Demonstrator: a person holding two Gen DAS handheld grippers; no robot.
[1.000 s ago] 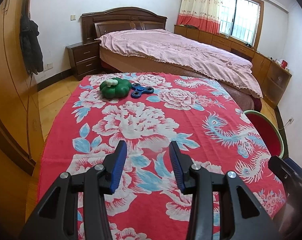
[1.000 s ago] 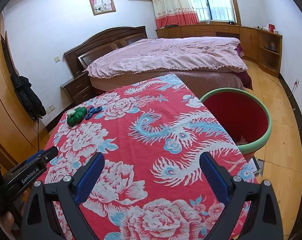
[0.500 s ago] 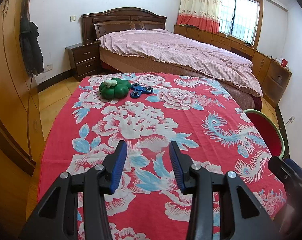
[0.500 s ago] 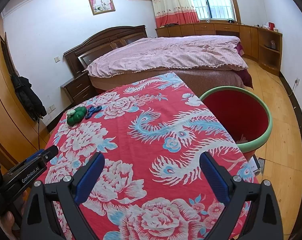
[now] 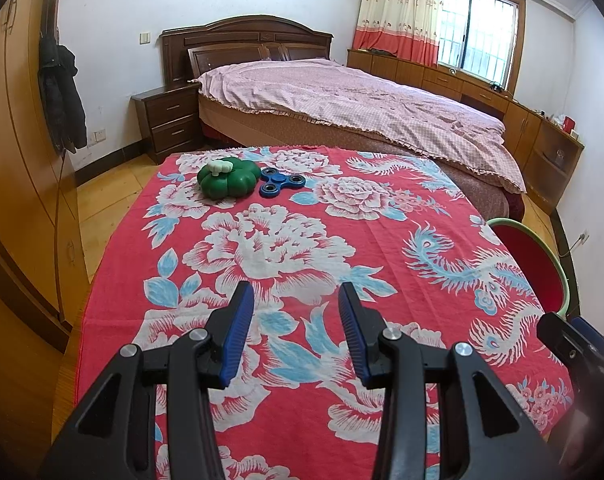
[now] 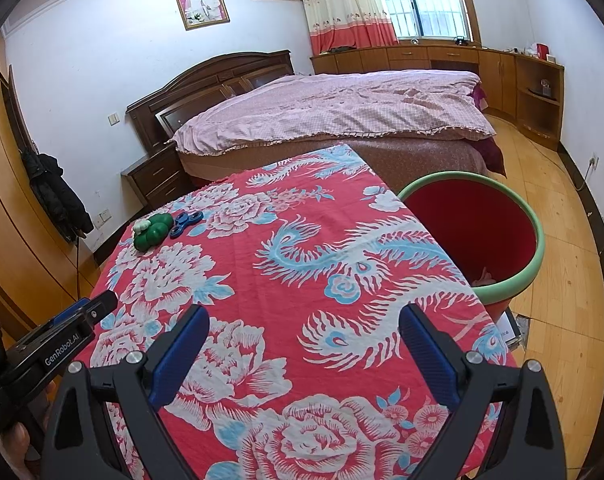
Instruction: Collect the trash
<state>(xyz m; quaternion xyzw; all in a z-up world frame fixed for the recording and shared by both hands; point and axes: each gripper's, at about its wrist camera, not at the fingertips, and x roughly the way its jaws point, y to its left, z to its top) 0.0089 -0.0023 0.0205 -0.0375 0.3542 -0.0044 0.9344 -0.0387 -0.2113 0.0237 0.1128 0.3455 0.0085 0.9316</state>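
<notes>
Both the left hand-held gripper (image 5: pixel 296 300) and right hand-held gripper (image 6: pixel 304 322) hover spread and empty over the tabletop (image 5: pixel 382 248), green pumpkin toy (image 5: pixel 228 178) touching the blue spinner (image 5: pixel 280 184) at eleven o'clock, red bin (image 6: pixel 472 236) at two o'clock.

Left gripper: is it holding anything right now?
No, the left gripper is open, with only the tablecloth showing between its fingers, and the green toy and spinner lie far ahead.

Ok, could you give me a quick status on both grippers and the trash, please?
Left gripper open, empty. Right gripper open, empty. Green pumpkin toy touching blue spinner, far end of table. Red bin beside table; path clear.
</notes>
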